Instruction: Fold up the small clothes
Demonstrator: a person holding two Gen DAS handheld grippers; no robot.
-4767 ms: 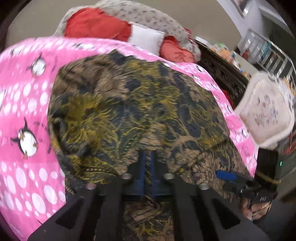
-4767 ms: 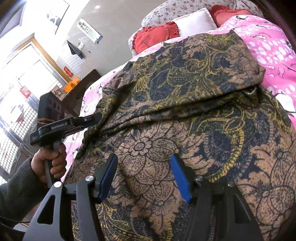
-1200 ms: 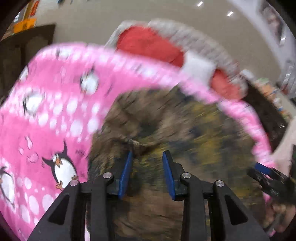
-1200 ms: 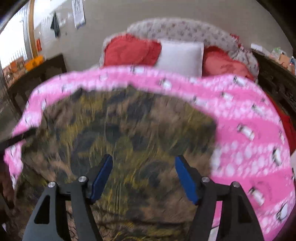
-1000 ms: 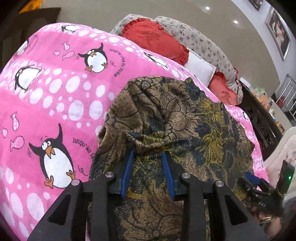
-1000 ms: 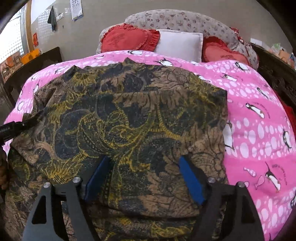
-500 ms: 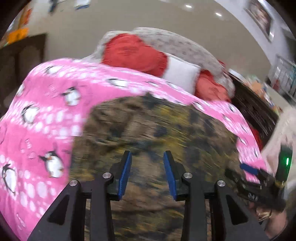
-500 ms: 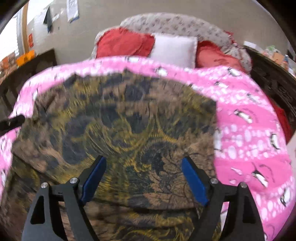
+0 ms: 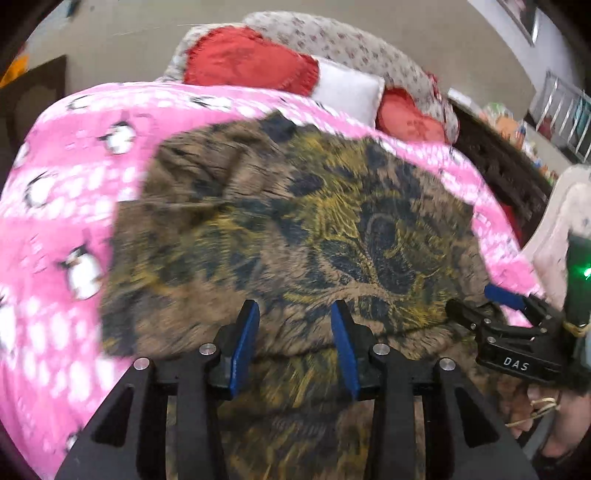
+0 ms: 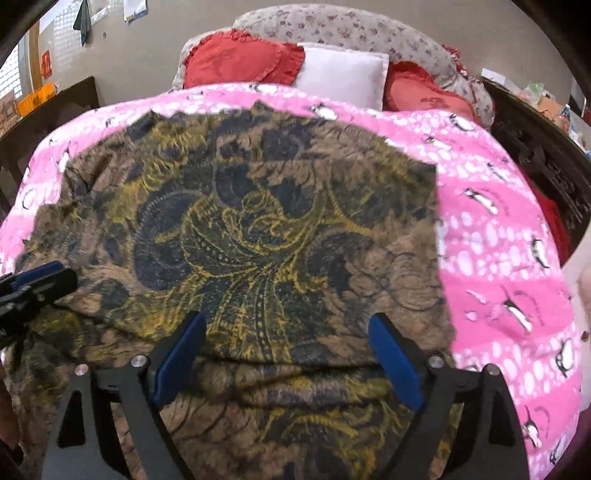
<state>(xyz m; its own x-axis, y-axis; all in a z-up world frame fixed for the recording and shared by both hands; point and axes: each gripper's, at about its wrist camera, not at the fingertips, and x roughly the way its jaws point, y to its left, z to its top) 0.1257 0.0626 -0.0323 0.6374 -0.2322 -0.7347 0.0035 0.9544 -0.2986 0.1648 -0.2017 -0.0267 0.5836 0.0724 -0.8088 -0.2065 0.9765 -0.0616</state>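
— Grippers first: what can you make out nearest the cameras?

— Left gripper [image 9: 293, 341] has its blue fingers [image 9: 244, 341] apart, nothing between them, poised above the near part of the garment [image 9: 295, 229]. Right gripper [image 10: 286, 363] is spread wider, also holding nothing, over the same cloth. Whether either fingertip touches the fabric I cannot tell.

— Anything cut off?

— The garment's near edge runs out of both views behind the gripper frames. From the right wrist camera only the tip of the left gripper shows at the left edge, so its body is cut off there. From the left wrist camera the right gripper [image 9: 491, 301] sits at the right, its hand [image 9: 554, 417] partly out of view.

— Any writing?

— "DAS" in white on the right gripper's black body; the rest of the word is hidden. Papers on the far wall are too small to read.

— And the garment itself?

— Brown cloth with dark blue and yellow floral print, lying spread on a pink blanket [image 10: 498, 236] with penguins. A folded layer lies across its middle. Much of the left view is blurred.

— Farther back?

— Red cushions [image 10: 236, 61], a white pillow [image 10: 341, 79], then a flowered headboard [image 10: 351, 27] against the wall.
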